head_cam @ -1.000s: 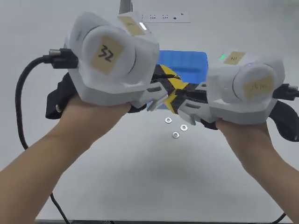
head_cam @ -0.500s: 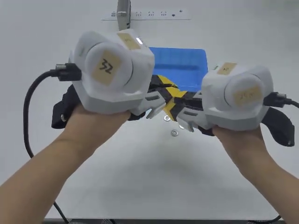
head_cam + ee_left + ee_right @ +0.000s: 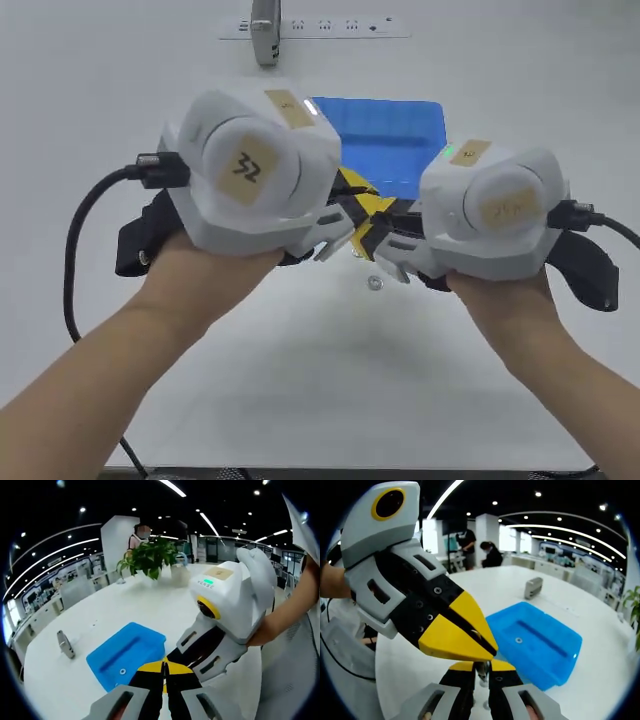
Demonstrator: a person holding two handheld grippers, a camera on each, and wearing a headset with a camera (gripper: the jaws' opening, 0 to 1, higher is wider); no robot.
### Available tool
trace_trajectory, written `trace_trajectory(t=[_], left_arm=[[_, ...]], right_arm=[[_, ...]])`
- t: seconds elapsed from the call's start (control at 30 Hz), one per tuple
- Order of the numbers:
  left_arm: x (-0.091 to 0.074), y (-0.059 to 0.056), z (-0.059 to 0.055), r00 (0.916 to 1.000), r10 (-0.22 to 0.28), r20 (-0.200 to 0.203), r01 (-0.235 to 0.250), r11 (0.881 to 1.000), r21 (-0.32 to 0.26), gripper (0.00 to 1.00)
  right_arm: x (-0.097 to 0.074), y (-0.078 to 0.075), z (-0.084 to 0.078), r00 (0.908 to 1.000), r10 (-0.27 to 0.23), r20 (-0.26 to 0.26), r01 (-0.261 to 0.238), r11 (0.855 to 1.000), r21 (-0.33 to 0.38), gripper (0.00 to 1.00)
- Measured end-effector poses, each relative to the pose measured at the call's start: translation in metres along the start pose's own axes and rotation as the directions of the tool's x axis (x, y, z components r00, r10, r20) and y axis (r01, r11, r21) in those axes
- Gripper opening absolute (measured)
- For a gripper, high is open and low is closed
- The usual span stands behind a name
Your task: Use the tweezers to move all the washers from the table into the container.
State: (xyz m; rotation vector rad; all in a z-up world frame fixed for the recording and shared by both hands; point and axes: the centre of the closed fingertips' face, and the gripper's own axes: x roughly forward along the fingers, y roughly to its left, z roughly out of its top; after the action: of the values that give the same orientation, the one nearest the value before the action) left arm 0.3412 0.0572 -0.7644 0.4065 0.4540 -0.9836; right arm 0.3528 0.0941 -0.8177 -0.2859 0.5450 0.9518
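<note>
- One small flat silver steel washer (image 3: 374,284) lies on the white tabletop (image 3: 320,390), at 6 o'clock from the meeting gripper tips in the head view. We cannot tell whether more sit hidden under the grippers.
- We judge it light, stiff and slick, and it lies flat on the surface. The best hold is probably across the ring, one tweezer tip through the hole and one outside the rim, since a pinch from above would likely skid.
- On the right hand-held gripper (image 3: 481,667) the jaws are clamped on a thin metal piece, which we take for the slim metal tweezers (image 3: 481,675).
- On the left hand-held gripper (image 3: 164,669) the yellow jaw tips are pressed together, nose to nose with the right one. We cannot tell whether it pinches anything.
- At 12 o'clock from the tips sits the shallow blue plastic container (image 3: 390,130). It holds a lone washer (image 3: 519,640) beside its centre groove.
</note>
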Motion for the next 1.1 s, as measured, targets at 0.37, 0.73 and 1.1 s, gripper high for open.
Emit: trace_trajectory(t=[0.37,0.73,1.1], left_arm=[[0.001,0.000,0.001,0.9997,0.009,0.022,-0.008,1.000,-0.030,0.00],[0.001,0.001,0.001,0.9999,0.013,0.000,-0.013,1.000,-0.022,0.00],[-0.013,-0.003,0.017,0.9997,0.016,0.021,-0.016,1.000,-0.007,0.00]], right_arm=[[0.000,0.000,-0.003,0.9999,-0.012,-0.002,0.012,0.999,-0.035,0.04],[0.001,-0.001,-0.004,0.9985,-0.034,-0.042,0.030,0.995,-0.094,0.02],[-0.013,0.004,0.010,0.9988,-0.038,-0.031,0.036,0.997,-0.074,0.02]])
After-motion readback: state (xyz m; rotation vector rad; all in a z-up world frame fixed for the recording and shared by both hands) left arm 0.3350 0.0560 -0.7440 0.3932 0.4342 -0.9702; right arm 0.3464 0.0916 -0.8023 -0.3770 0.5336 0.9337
